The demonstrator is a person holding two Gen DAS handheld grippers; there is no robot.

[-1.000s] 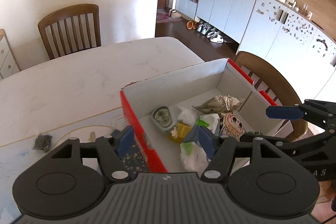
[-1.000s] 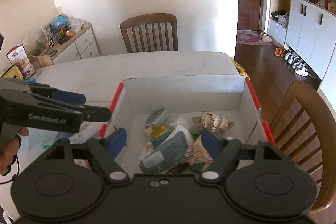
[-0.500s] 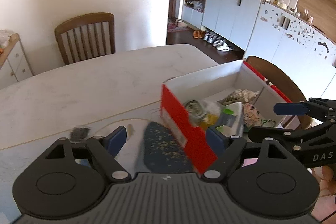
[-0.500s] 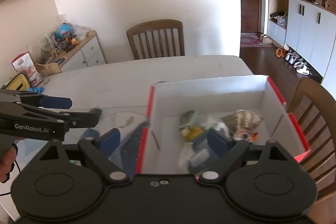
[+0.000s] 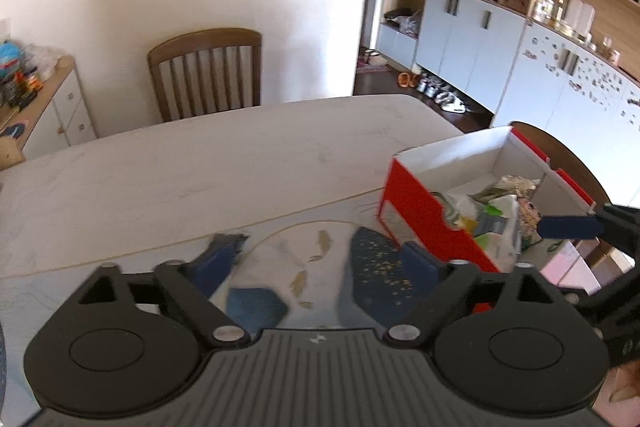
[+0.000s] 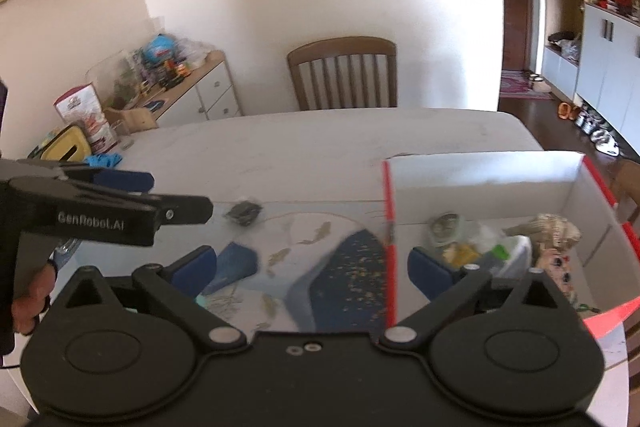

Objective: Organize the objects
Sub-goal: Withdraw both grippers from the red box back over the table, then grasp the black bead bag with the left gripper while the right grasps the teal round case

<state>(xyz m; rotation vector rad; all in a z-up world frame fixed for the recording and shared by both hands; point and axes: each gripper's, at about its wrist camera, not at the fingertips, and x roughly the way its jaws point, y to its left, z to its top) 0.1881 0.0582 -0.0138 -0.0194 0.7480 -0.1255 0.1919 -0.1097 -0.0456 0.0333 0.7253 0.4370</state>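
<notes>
Red-and-white box (image 6: pixel 484 171) cut off at right edge, near corner hidden behind gripper housing. Packets inside box (image 6: pixel 504 247) smeared by motion blur, labels unreadable. Small dark item (image 6: pixel 243 213) on patterned mat (image 6: pixel 316 247) too blurred to identify.

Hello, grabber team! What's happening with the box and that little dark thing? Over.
Left gripper and right gripper open, jaws just widened, nothing between them. Red box on the table, packets inside. Small dark packet left out on the mat. Nothing blocking it.
</notes>
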